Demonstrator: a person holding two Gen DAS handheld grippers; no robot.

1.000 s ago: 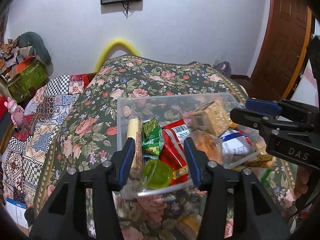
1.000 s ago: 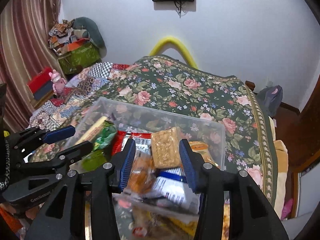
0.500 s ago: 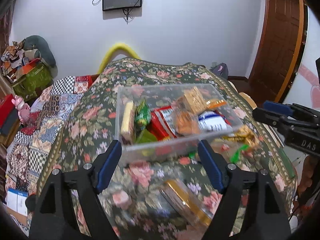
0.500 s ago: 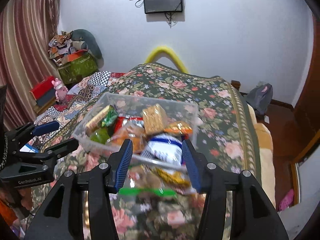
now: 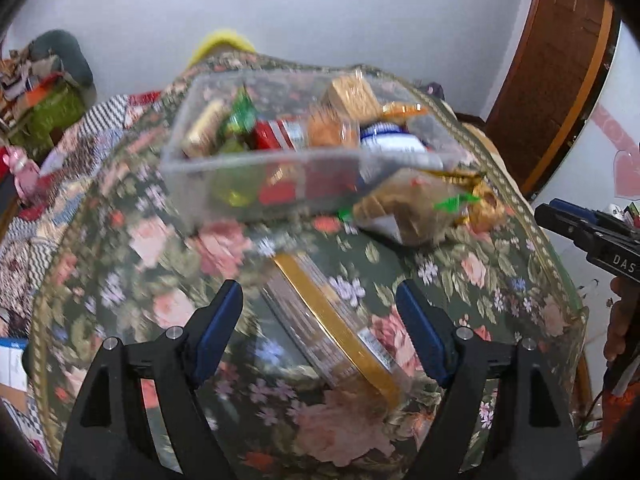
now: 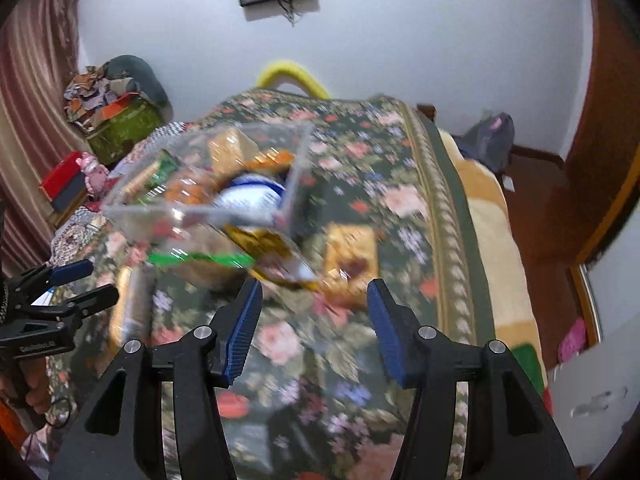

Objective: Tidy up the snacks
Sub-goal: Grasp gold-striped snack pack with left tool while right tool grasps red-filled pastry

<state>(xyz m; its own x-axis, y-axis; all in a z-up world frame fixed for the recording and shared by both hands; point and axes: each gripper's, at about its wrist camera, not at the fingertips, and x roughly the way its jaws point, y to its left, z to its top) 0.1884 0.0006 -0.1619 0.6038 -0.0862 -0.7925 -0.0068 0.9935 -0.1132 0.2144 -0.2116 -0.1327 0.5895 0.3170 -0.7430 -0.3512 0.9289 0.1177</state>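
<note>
A clear plastic bin (image 5: 248, 160) full of snack packets sits on the floral bedspread (image 5: 160, 280); it also shows in the right wrist view (image 6: 192, 200). A clear gold-edged cracker pack (image 5: 332, 324) lies in front of my open, empty left gripper (image 5: 320, 328). A clear bag with a green tag (image 5: 416, 208) and gold wrappers (image 5: 480, 200) lie beside the bin's right end. My right gripper (image 6: 312, 328) is open and empty, short of a yellow packet (image 6: 350, 256) and the gold wrappers (image 6: 264, 248).
The bed's right edge drops to a cream blanket (image 6: 496, 240) and the floor. A wooden door (image 5: 560, 80) stands at right. Boxes and clutter (image 6: 116, 124) sit left of the bed. The views are motion-blurred.
Both grippers have pulled back from the bin and opened wider. The bin now sits farther away, and loose packs on the bedspread have come into view.
</note>
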